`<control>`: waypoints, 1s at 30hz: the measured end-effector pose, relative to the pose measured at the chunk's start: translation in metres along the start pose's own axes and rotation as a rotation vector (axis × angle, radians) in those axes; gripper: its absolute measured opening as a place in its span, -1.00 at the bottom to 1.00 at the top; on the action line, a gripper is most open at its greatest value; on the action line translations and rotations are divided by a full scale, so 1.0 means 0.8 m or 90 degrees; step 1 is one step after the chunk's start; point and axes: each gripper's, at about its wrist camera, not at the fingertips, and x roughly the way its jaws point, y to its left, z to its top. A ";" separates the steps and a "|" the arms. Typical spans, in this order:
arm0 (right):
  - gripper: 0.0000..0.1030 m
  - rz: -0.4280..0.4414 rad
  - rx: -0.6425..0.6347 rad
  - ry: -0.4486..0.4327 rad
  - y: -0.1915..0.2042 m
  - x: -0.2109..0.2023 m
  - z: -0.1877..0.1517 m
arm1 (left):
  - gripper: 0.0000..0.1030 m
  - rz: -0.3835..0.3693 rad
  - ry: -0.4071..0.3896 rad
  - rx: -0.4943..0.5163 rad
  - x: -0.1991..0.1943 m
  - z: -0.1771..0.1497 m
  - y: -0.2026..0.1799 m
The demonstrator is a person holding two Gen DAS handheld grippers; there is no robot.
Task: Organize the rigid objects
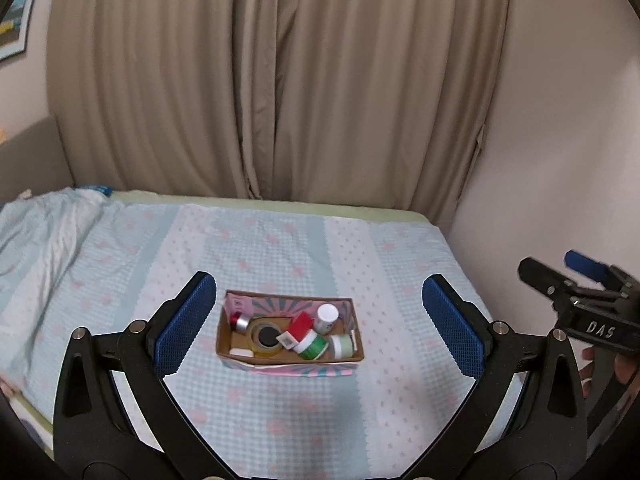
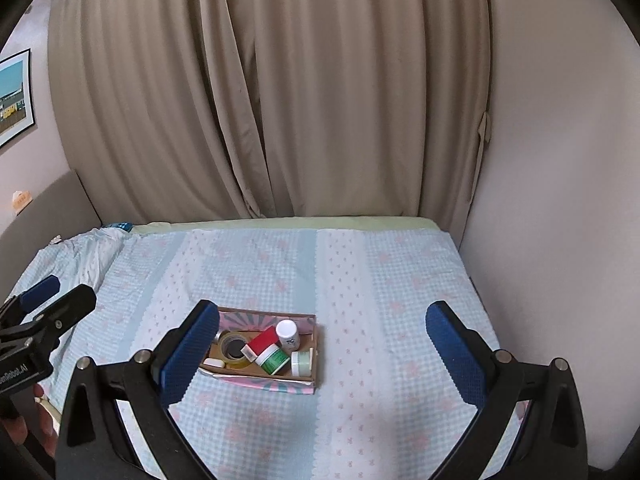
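Note:
A shallow cardboard box (image 1: 356,322) (image 2: 317,356) lies on the bed. It holds a roll of yellow tape (image 1: 264,338) (image 2: 233,349), a red box (image 1: 301,323) (image 2: 260,343), a white bottle (image 1: 327,317) (image 2: 288,334), a green-and-white jar (image 1: 314,346) (image 2: 274,359), a pale jar (image 1: 344,346) (image 2: 301,363), a silver can (image 1: 240,321) and a small white piece (image 1: 242,353) (image 2: 215,362). My left gripper (image 1: 320,326) is open and empty, above and in front of the box. My right gripper (image 2: 322,352) is open and empty, with the box by its left finger.
The bed has a blue-and-pink patterned sheet (image 1: 288,408) (image 2: 380,288), rumpled at the far left (image 1: 44,224). Beige curtains (image 1: 280,80) hang behind it. A wall (image 2: 560,200) runs along the right side. Each gripper shows at the edge of the other's view (image 1: 580,300) (image 2: 36,320).

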 end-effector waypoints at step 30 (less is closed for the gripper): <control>1.00 -0.011 0.014 -0.011 -0.024 0.002 0.005 | 0.99 0.033 -0.007 0.043 0.013 0.000 -0.021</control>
